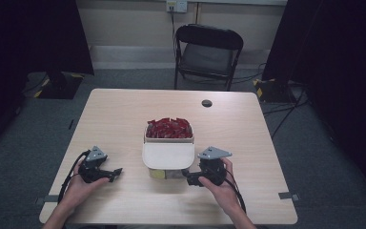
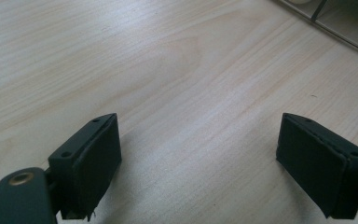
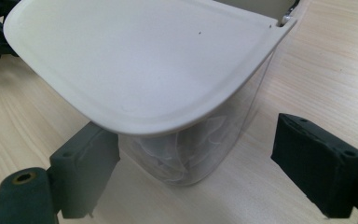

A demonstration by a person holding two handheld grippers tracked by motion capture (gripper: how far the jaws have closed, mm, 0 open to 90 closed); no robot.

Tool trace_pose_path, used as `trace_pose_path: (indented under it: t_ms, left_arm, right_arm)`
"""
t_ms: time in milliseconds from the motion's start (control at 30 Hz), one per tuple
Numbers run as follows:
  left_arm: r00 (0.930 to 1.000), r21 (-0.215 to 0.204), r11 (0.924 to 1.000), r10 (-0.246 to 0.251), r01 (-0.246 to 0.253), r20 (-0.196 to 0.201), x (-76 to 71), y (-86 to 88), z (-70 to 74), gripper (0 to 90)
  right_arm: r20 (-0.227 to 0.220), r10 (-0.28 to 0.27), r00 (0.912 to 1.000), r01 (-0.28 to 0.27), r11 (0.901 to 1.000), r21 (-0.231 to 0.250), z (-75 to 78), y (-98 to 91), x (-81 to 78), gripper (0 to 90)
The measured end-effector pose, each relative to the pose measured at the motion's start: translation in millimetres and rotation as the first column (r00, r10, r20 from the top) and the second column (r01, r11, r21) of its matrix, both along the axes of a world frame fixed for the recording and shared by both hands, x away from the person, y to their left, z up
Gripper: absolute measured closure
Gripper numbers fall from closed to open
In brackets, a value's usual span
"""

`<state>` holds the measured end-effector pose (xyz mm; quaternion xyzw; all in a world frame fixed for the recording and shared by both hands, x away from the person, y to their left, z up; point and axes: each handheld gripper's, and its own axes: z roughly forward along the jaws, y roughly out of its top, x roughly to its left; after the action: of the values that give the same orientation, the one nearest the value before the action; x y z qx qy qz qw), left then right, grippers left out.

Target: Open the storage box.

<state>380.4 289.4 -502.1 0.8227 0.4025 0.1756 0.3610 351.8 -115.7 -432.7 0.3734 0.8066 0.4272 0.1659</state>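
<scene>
Overhead, a white-lidded container (image 1: 167, 159) sits mid-table (image 1: 124, 109) with red packets (image 1: 169, 128) behind its lid; the left gripper (image 1: 116, 172) rests well left, the right gripper (image 1: 187, 175) just beside it. Along the left gripper (image 2: 199, 156), jaws spread over bare wood. Along the right gripper (image 3: 196, 172), jaws spread around the container's clear wall (image 3: 191, 154) under the lid (image 3: 144, 60).

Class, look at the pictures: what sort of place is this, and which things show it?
Probably a lab or studio set up for recording, not a home: dark curtains at both sides, cables across the grey floor, and a lone folding chair behind a bare wooden table.
</scene>
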Motion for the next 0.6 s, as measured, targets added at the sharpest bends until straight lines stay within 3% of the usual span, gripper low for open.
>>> trace_pose_path:
  t_ms: [600]
  left_arm:
    - [1.0000, 0.000, 1.0000, -0.001, 0.001, 0.000, 0.1, 0.1, 0.0, 13.3]
  right_arm:
    - [0.000, 0.006, 1.0000, -0.006, 0.9990, 0.043, 11.1, -2.3, -0.3, 14.4]
